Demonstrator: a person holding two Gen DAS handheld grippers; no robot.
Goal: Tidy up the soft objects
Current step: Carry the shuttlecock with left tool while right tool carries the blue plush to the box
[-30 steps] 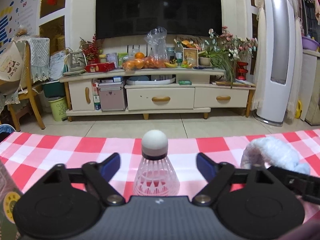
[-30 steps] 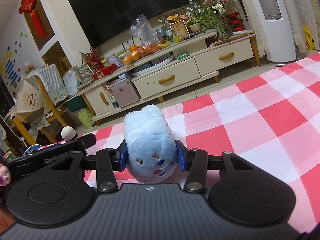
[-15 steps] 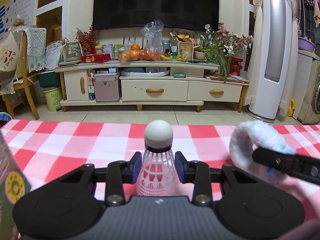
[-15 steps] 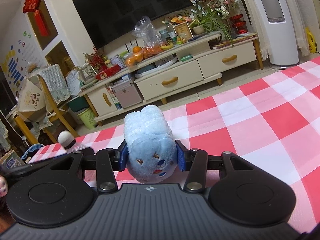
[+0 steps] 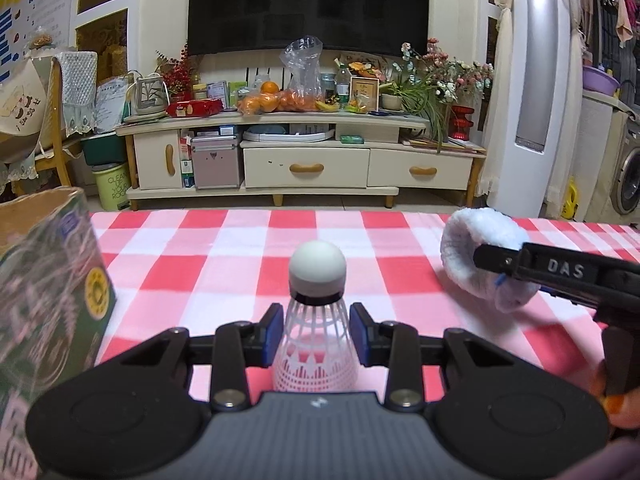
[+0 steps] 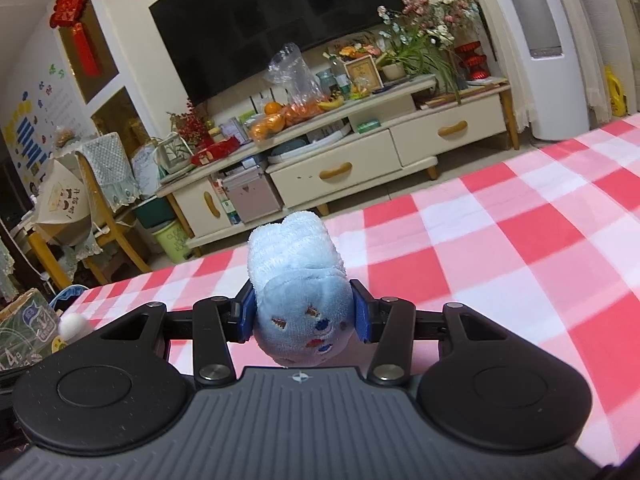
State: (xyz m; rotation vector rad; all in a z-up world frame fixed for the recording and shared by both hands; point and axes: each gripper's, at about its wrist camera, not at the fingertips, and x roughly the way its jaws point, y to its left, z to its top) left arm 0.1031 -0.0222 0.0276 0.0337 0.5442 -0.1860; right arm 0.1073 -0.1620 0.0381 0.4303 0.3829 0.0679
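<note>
We read "DAS" on the right gripper point(image 5: 576, 268). One shuttlecock point(image 5: 316, 336), clenched between the left gripper's point(image 5: 316, 336) blue pads over the red-checked tablecloth point(image 5: 224, 248). One rolled pale-blue sock point(image 6: 298, 292), clamped in the right gripper point(image 6: 302, 316). One green carton point(image 5: 48, 280) at left, its print too blurred to read.

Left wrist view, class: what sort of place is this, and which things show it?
Most likely a home living room: a large black wall television, a cream drawer cabinet holding oranges and flowers, and a red-and-white checked tablecloth.
</note>
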